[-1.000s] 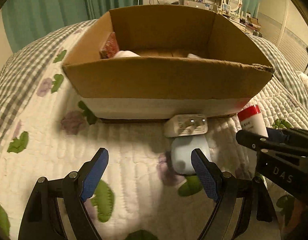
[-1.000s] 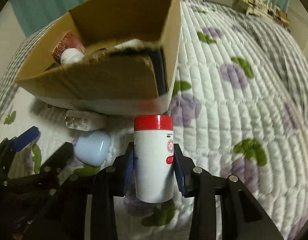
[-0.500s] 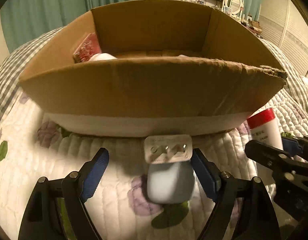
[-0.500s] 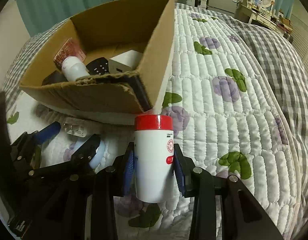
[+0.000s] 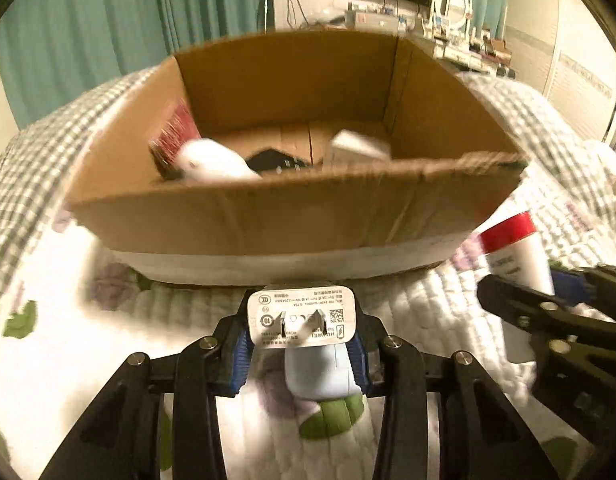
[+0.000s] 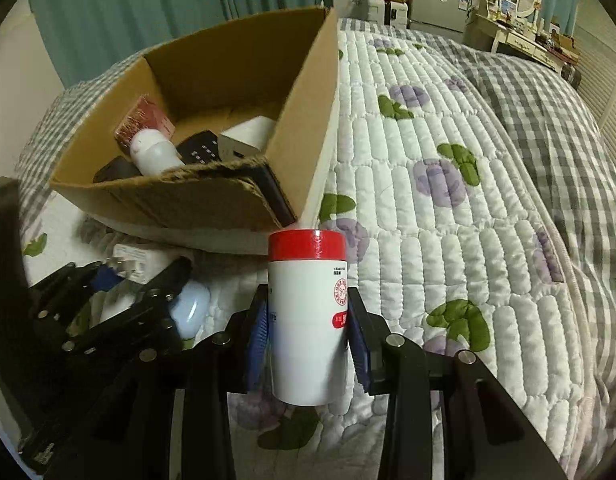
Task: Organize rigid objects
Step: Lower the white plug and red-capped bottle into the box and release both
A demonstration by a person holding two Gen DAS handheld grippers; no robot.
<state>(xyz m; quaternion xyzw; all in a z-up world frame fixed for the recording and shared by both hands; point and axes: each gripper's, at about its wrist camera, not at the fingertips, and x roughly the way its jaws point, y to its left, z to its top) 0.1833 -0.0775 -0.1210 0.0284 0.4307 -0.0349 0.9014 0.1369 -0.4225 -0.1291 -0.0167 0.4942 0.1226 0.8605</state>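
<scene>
My left gripper (image 5: 300,334) hangs in front of the cardboard box (image 5: 268,220), its jaws closing with a white charger plug (image 5: 300,314) between them; the blue pads (image 5: 239,354) press its sides. Under the charger a pale blue case (image 5: 320,374) lies on the quilt. Just right of the box's near corner, my right gripper (image 6: 307,332) is shut on an upright white bottle with a red cap (image 6: 308,300). In the right wrist view the left gripper (image 6: 136,280) and the charger (image 6: 134,264) show at the lower left.
The box (image 6: 188,204) holds a red packet (image 6: 144,120), a white bottle (image 6: 152,154), a black remote (image 6: 200,146) and a white block (image 6: 248,134). It sits on a quilted floral bedspread (image 6: 448,240). Teal curtains and a dresser stand behind.
My left gripper moved up to the charger and its jaws closed from wide apart onto it, lifting it above the blue case. The right gripper rose slightly, still gripping the bottle.
</scene>
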